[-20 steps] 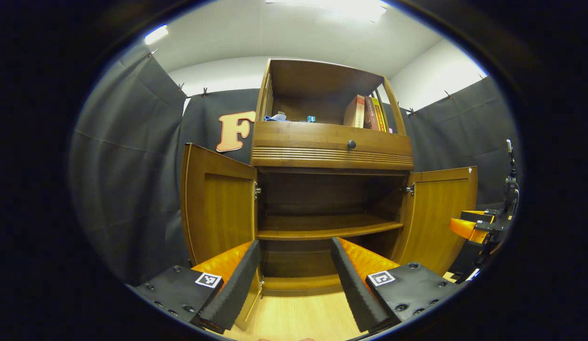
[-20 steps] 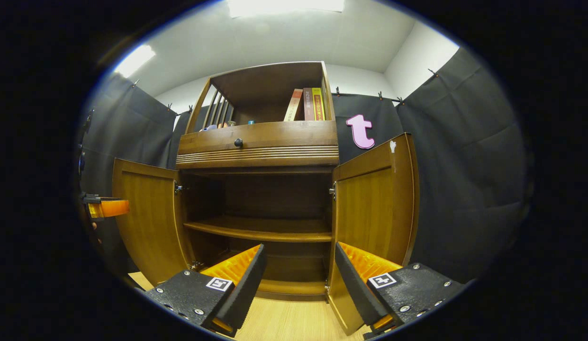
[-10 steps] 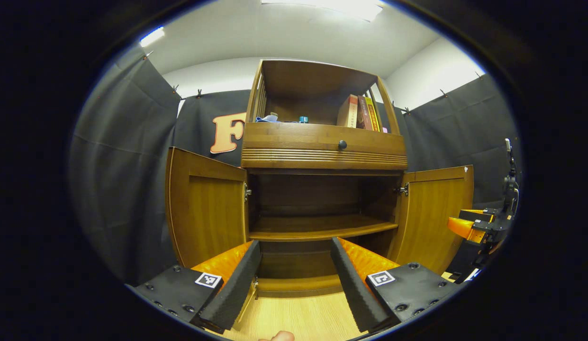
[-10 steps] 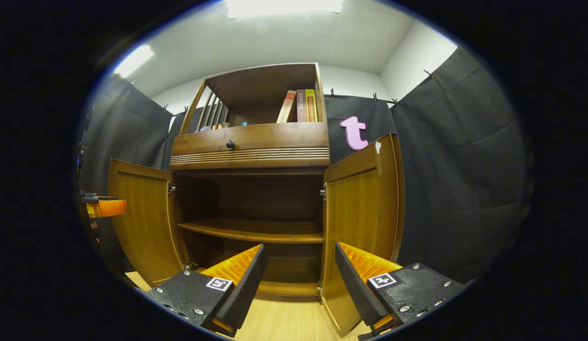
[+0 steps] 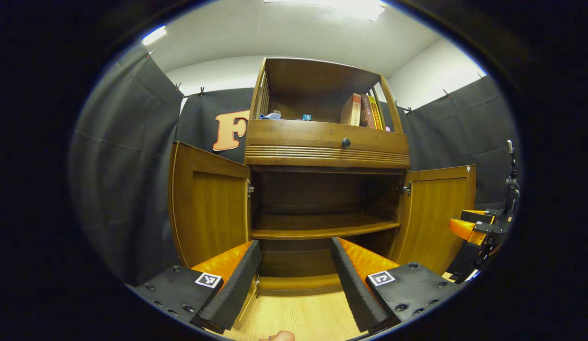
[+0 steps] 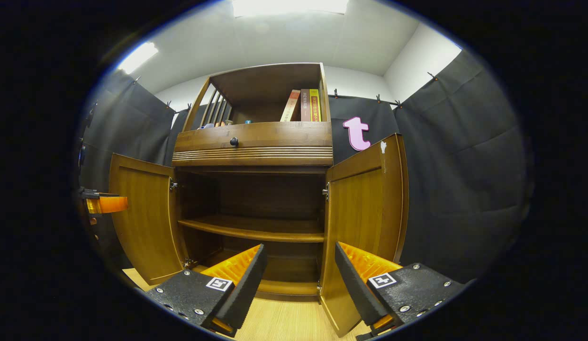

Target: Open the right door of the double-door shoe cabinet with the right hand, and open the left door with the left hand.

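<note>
Below the drawer front of the shoe cabinet, both doors stand swung out from the front edges of the carcass, so the task looks done or nearly so. In the left gripper view the left door hangs on its hinges at the cabinet's left front edge, opened to roughly square with the front, and the right door is swung out wider at the right front edge. The left gripper hovers low before the opening with its jaws wide and nothing between them; its left finger overlaps the left door's bottom corner in the view, and I cannot tell whether they touch. My judgement is that it has let go because the door stays open unaided.

From the right gripper view, the right gripper also stands wide and empty, its right finger just in front of the right door's lower edge, contact unclear. Between the doors lies a bare inner shelf and wooden floor, giving free room straight back. Sideways room is tighter: each door's free edge stands near the black cloth wall, so pushing further gains little. Books sit at the upper shelf's right end, well clear.
</note>
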A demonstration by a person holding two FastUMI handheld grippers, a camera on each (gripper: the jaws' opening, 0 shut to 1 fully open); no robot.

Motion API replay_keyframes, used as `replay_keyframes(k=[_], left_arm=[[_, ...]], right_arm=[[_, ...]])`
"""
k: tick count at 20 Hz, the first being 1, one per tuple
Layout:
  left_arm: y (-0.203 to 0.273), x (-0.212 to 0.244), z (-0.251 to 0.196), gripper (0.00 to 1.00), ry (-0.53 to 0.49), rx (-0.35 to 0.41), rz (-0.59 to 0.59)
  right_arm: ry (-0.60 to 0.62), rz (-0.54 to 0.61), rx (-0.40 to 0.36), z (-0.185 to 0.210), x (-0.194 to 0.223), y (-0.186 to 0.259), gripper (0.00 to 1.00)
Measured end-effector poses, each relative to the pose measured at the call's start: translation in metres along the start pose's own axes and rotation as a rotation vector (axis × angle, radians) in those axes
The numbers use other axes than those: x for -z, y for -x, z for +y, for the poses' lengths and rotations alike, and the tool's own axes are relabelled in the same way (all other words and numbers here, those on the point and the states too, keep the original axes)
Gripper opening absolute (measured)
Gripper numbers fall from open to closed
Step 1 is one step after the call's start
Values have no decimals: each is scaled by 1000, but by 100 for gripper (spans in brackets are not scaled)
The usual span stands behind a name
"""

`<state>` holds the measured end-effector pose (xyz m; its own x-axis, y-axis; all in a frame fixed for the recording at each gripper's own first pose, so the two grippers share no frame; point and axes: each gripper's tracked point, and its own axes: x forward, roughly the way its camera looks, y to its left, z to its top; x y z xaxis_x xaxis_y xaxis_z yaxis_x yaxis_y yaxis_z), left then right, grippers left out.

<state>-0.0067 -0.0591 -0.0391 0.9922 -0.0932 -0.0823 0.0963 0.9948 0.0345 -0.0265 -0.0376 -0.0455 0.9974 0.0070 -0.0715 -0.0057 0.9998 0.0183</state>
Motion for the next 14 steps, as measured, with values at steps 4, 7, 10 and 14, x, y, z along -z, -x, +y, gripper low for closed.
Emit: replay_keyframes(k=[4,7,10,14], left_arm=[[0,0,1,97,7,-7,-3],[0,0,1,97,5,-5,-5],[1,0,3,97,-1,0,-1],[-1,-2,0,97,-8,10,0]], right_arm=[[4,-6,0,2,-2,1,99],[2,-4,-3,5,-3,0,89],[2,-4,-5,6,-3,2,89],[-1,-3,-9,8,-3,2,79]])
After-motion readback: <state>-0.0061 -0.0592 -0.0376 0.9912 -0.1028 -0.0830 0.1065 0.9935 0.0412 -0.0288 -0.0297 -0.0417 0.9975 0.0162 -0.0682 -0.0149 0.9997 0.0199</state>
